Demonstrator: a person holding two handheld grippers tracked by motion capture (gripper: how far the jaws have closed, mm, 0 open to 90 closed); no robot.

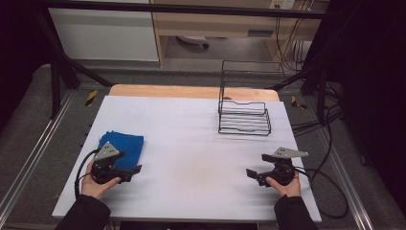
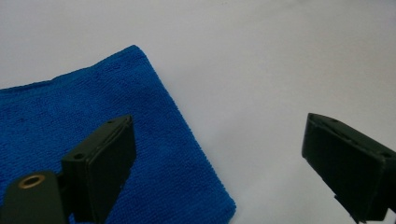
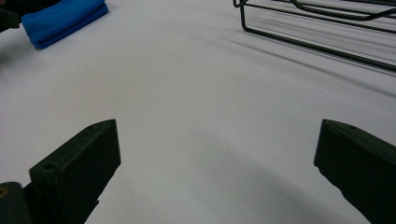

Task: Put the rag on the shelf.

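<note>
A folded blue cloth (image 1: 123, 146) lies on the white table (image 1: 191, 143) at the left. My left gripper (image 1: 136, 169) hovers over the cloth's near right corner, open, with one jaw above the blue cloth (image 2: 70, 126) and the other above bare table. At the right, my right gripper (image 1: 253, 173) is held low over the table, open, with nothing between its jaws; it points left across the white surface. From there the blue cloth (image 3: 63, 19) shows far off at top left.
A black wire rack (image 1: 243, 112) stands at the back right of the table; its base wires (image 3: 317, 28) cross the top of the right gripper view. Cables trail off the table's right side. The wooden table edge (image 1: 191, 91) shows behind the white surface.
</note>
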